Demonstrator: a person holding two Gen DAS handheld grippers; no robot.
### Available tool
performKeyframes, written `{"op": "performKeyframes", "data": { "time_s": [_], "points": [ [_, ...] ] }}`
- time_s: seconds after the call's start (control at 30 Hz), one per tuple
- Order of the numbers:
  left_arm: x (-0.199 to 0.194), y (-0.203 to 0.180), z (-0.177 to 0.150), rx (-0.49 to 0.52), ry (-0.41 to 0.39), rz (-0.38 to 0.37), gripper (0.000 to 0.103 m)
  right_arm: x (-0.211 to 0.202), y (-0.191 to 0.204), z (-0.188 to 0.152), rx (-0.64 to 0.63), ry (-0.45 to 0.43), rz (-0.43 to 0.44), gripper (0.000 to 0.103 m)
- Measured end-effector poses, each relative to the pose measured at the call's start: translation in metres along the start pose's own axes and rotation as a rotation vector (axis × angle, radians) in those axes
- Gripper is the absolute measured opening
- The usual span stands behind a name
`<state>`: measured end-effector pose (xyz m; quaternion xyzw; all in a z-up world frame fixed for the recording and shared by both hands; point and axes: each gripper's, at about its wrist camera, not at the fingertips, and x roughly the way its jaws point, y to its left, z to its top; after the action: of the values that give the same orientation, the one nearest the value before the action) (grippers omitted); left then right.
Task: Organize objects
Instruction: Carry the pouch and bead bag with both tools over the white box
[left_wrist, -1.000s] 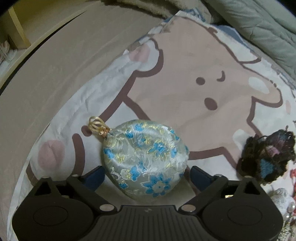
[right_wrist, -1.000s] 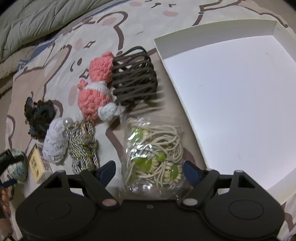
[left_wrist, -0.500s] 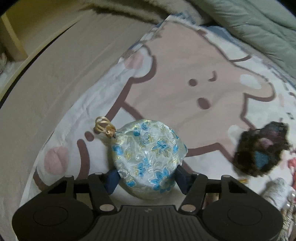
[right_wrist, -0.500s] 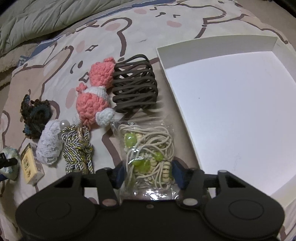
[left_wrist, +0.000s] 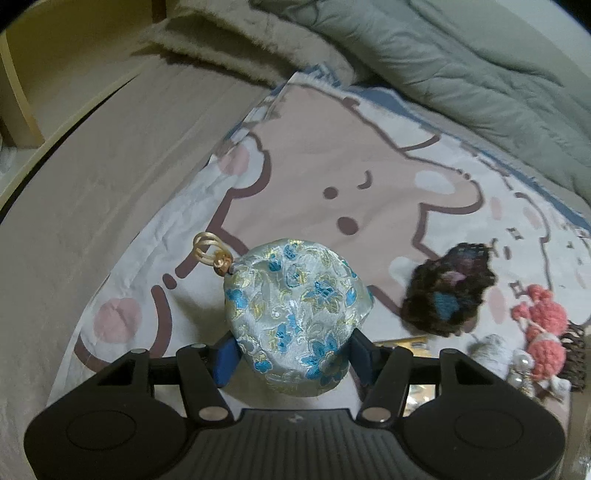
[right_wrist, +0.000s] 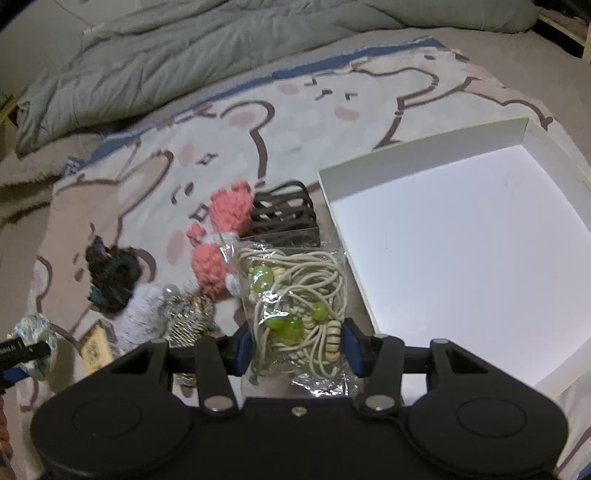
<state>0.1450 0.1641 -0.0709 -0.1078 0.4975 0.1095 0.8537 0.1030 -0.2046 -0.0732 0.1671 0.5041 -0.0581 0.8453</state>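
— Both grippers have closed and lifted since a second ago?
— Yes. Left gripper (left_wrist: 293, 356) pinches the blue-flowered brocade pouch (left_wrist: 295, 314) between its blue pads, raised off the cartoon blanket (left_wrist: 369, 166); its gold ring (left_wrist: 208, 251) sticks out at ten o'clock.
— And the right?
— Right gripper (right_wrist: 295, 347) clamps the clear bag of cord and green beads (right_wrist: 291, 314). White box (right_wrist: 406, 155) lies at two o'clock, pink crochet toy (right_wrist: 214, 251) at eleven.
— Any writing?
— Small yellow packet (right_wrist: 94, 345) at nine o'clock has print, unreadable.
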Motion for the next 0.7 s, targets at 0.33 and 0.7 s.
{"op": "performKeyframes", "data": {
  "time_s": [0.33, 0.7],
  "points": [
    [-0.047, -0.023, -0.015, 0.069, -0.082, -0.094, 0.062, -0.038, 0.014, -0.005, -0.052, -0.093, 0.040, 0.050],
    [-0.089, -0.058, -0.037, 0.170, -0.151, -0.181, 0.062, -0.056, 0.028, -0.012, -0.183, -0.187, -0.010, 0.050]
  ]
}}
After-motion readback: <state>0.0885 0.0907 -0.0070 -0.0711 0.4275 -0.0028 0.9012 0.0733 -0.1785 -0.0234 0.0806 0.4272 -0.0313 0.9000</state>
